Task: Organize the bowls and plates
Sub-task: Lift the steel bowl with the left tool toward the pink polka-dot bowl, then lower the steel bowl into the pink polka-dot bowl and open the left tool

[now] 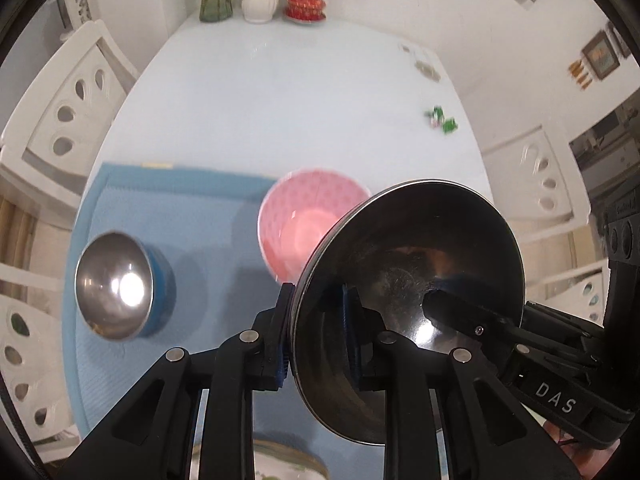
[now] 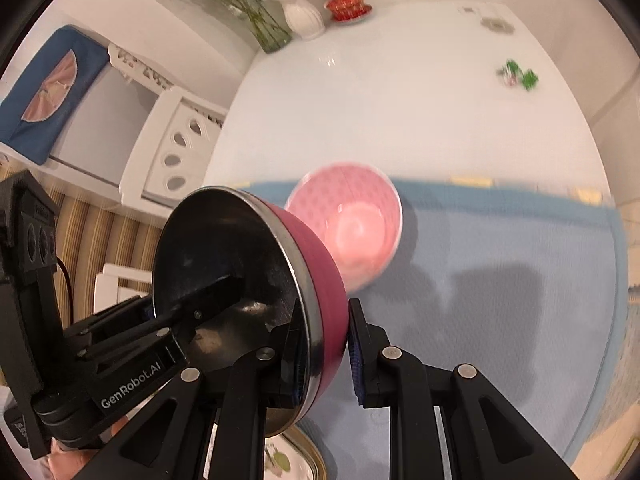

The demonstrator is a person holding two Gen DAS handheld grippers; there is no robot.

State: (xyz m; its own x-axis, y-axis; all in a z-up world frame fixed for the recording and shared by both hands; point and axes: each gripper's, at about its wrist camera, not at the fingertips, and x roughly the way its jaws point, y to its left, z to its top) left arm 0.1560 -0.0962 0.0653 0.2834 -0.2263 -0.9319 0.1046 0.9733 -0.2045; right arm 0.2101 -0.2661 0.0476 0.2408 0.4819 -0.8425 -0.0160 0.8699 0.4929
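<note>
Holding now: my left jaws [image 1: 316, 336] are clamped on one side of the rim of the magenta bowl [image 2: 320, 264], one pad inside on its steel lining and one on the outer wall.
Other side: my right jaws [image 2: 324, 348] are clamped on the opposite rim in the same way, so the bowl hangs between my two hands.
Where it is: clear of the blue mat [image 1: 192, 208] and up in the air, just in front of the pink bowl [image 1: 316, 216]. It is well apart from the blue-sided steel bowl [image 1: 116, 284].
Which way it points: the mouth opens up toward both my cameras and the base faces the mat. I judge it roughly upright, though I cannot tell the exact tilt.
Long axis: none, since it is round; the only useful line is the one from grip to grip across the rim.
Step in hand: I think I am carrying it to nest with another bowl.
Doing it well: move both hands together at the same height, so the rim neither twists nor slips on the slick steel. Centre it over the target bowl before lowering, and keep it clear of the pink bowl's rim.
Releasing: let go only when it is seated.
Nearby: a patterned plate [image 2: 296, 460] lies below, at the near edge of the table [image 1: 280, 100].
</note>
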